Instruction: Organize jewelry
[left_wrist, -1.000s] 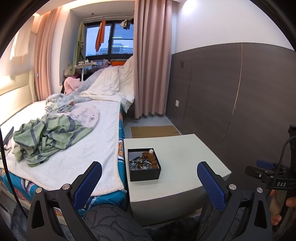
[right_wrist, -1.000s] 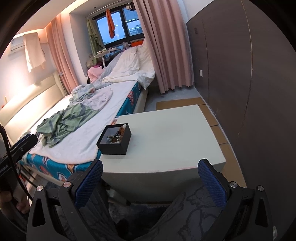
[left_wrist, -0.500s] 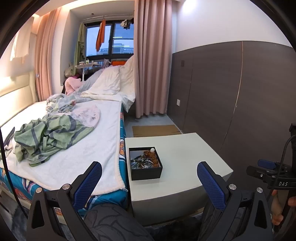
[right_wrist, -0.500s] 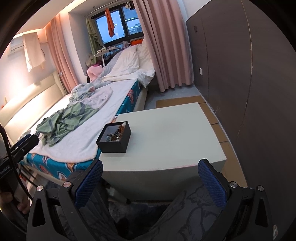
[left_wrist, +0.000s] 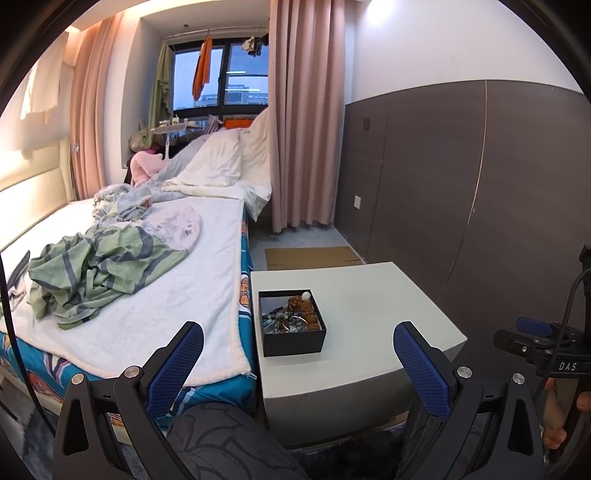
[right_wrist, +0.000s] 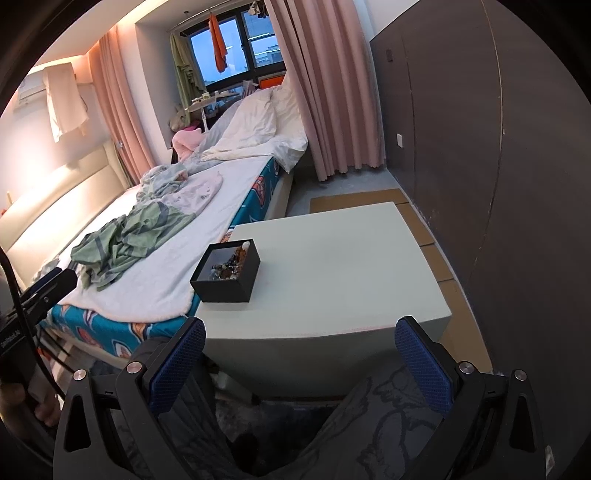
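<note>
Since the earlier frames both wrist views have eased forward: the black box (left_wrist: 291, 321) sits slightly lower and larger in the left view, and the worktop (left_wrist: 373, 295) fills a little more of both. Nothing on the worktop has shifted.

The box stands open-topped near the worktop's left edge, just beside the bed (left_wrist: 155, 280). The jewelry (left_wrist: 295, 314) lies heaped inside it: brown beads and a white bead toward the far right corner, darker and silvery pieces toward the front. No piece is visible outside the box.

The left gripper (left_wrist: 293, 354) hangs short of the box, jaws spread wide and holding nothing. The right gripper (right_wrist: 299, 347) hangs over the person's lap, below the worktop's near edge, jaws likewise spread and holding nothing.

Judgement: the approach brings the left gripper nearer the box. A heaped box fits either sorting yet to come or pieces gathered back in; the pictures do not settle which.
</note>
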